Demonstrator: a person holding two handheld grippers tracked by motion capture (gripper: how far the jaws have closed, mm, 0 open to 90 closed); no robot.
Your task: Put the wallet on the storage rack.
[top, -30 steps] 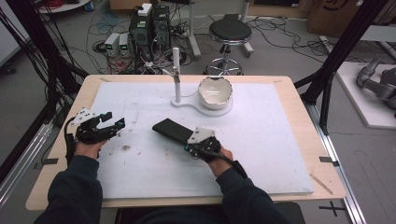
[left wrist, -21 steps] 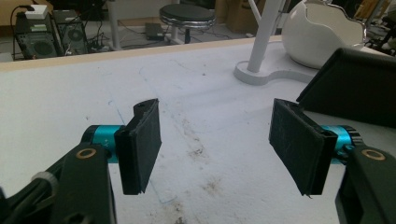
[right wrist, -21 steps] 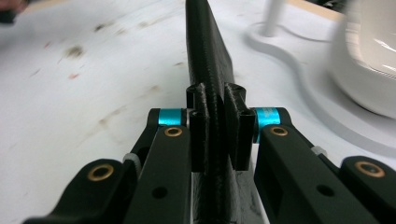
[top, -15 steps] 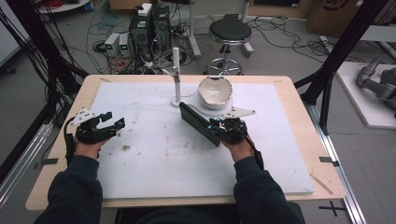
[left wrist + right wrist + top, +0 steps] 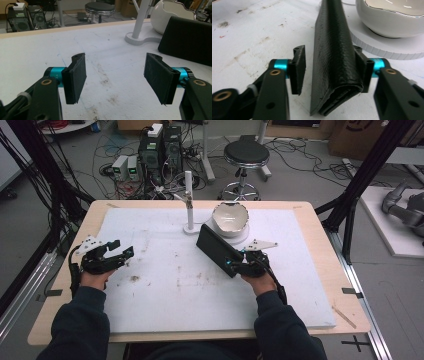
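Note:
A black leather case (image 5: 215, 249) stands on its long edge on the white mat, next to a white bowl (image 5: 230, 217) on a round white base. My right gripper (image 5: 236, 265) is at the case's near end. Its jaws have just been opening with the case (image 5: 334, 50) still between them: the left pad stands clear of it and the right pad rests against its side. My left gripper (image 5: 120, 249) hovers open and empty over the mat at the left, and in the left gripper view (image 5: 116, 75) nothing is between its jaws.
A thin white post (image 5: 188, 195) on a flat white foot stands just left of the bowl (image 5: 392, 17). The white mat (image 5: 165, 285) carries brown stains in its middle. The wooden table edge (image 5: 345, 285) runs around the mat.
My right gripper carried the case from the middle of the mat to the right and back toward the bowl, tipped it onto its edge, and its jaws spread apart. The left gripper stayed put.

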